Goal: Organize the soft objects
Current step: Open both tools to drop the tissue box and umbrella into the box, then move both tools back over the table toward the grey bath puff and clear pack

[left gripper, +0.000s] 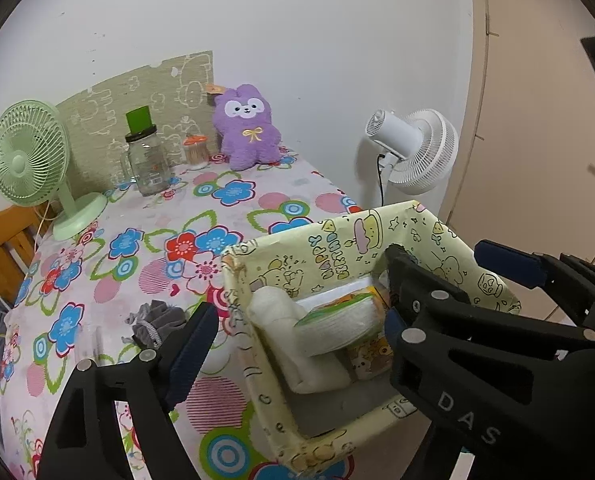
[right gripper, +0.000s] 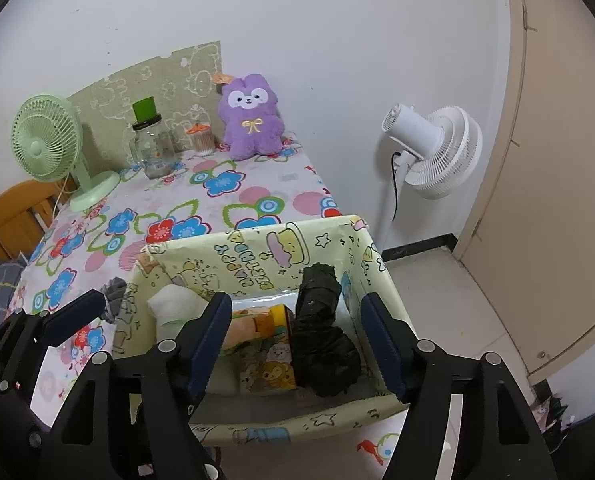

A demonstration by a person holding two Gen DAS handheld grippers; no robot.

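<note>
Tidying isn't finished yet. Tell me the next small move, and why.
Probably bring the left gripper over to the grey cloth and close on it. Its jaws are open and empty, and that cloth lies crumpled on the table beside the yellow box, which holds the white rolls and black bundle.

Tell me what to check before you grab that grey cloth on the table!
1. Left tool open: ok.
2. Left tool empty: ok.
3. Grey cloth uncovered, lying on the table outside the box: ok.
4. Left tool lined up on the grey cloth: not ok; the cloth sits beside its left finger, not between the two.
5. Room in the box next to the white roll and black roll: ok, some bare floor shows.
6. Right tool open, holding nothing: ok.
</note>
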